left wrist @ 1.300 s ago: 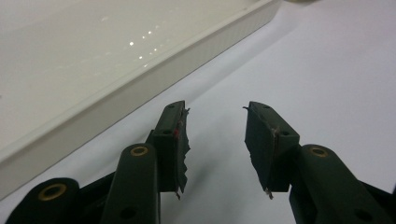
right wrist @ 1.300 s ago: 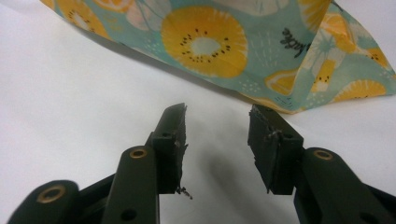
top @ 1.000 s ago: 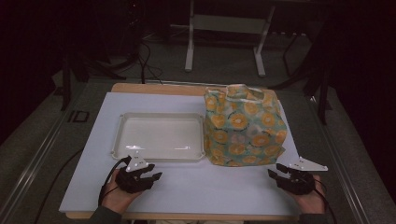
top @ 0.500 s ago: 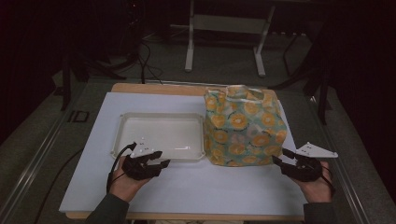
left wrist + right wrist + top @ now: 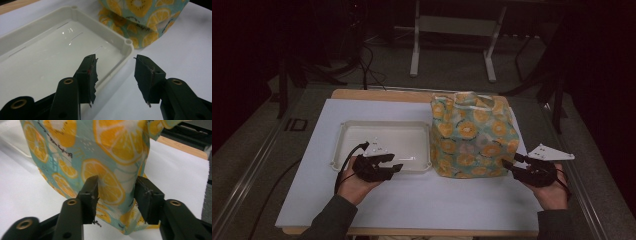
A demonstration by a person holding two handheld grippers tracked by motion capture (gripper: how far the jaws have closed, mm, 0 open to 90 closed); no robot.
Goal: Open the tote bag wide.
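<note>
Bag [image 5: 473, 135]: standing upright on the right half of the white sheet [image 5: 412, 200], just right of the tray, nearly touching it; teal cloth printed with orange slices, handles folded over the top.
Bag up close [image 5: 100, 162]: rising right in front of the right fingers, its lower corner edge lying between them.
Tray [image 5: 343, 145]: lying flat on the sheet, left of the bag; white, shallow, rounded corners, glossy bare bottom.
Tray corner [image 5: 128, 45]: sitting just ahead of the left fingers, with the bag [image 5: 140, 17] beyond it.
Left gripper [image 5: 388, 167]: hovering over the tray's near rim, pointing right toward the bag, hand [image 5: 354, 182] gripping from below.
Left fingers [image 5: 87, 75]: standing moderately apart, having just been opening a little, holding nothing; one finger over the tray's rim, the other over bare sheet.
Right gripper [image 5: 513, 165]: hovering at the bag's lower right corner, pointing left into it, hand [image 5: 554, 192] underneath, grey plate on top.
Right fingers [image 5: 91, 195]: standing fairly wide, having just been closing; straddling the bag's corner fold, cloth between them, contact with the pads impossible to tell.
Counter [image 5: 377, 94]: carrying the sheet, wooden edge showing at the far side.
Sleeve [image 5: 329, 220]: dark, coming in from the bottom edge on the left.
</note>
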